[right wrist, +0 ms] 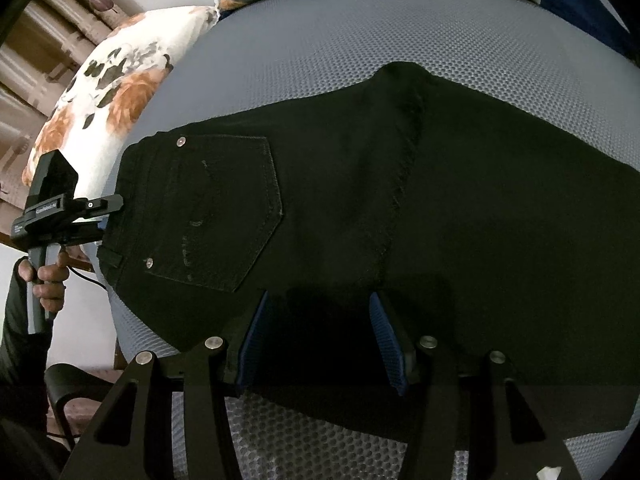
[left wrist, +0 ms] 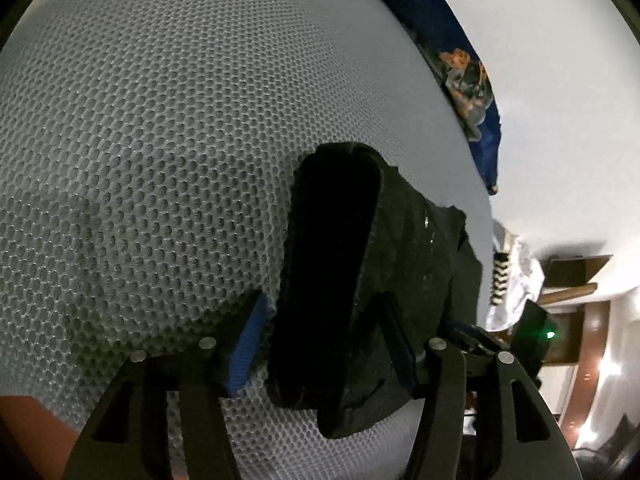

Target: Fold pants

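Both tongs [left wrist: 324,340] [right wrist: 318,340] half-spread, tilted downward

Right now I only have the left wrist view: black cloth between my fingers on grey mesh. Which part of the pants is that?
Observer: It's the waistband. The left gripper is at that end, and the pants lie flat with a back pocket facing up.
Operator: And where is my other gripper?
Observer: The right gripper is over the near long edge of the pants, just below that pocket. Dark cloth lies between its fingers, but I can't tell whether they pinch it.
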`<action>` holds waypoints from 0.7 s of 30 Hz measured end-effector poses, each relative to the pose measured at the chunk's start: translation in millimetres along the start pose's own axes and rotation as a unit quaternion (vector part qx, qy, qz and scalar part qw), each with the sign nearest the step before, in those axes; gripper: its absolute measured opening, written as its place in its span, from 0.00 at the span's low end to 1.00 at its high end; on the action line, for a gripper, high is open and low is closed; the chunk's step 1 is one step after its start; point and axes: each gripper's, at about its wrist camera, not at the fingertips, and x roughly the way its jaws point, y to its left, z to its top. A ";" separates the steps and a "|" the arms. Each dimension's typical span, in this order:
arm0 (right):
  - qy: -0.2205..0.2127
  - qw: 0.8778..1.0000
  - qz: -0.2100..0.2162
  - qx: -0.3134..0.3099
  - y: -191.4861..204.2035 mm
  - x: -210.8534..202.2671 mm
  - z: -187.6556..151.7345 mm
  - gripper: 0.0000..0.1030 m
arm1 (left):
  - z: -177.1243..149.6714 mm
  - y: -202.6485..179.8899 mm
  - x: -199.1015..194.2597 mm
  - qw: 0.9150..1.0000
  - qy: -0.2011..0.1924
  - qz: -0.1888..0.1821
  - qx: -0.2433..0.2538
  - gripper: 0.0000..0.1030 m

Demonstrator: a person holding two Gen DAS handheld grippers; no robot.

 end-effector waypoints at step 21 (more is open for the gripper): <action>-0.049 0.999 -0.005 0.015 2.3 -28.0 10.4 0.48 | 15.0 -22.0 33.0 0.998 0.006 -0.053 0.042 0.30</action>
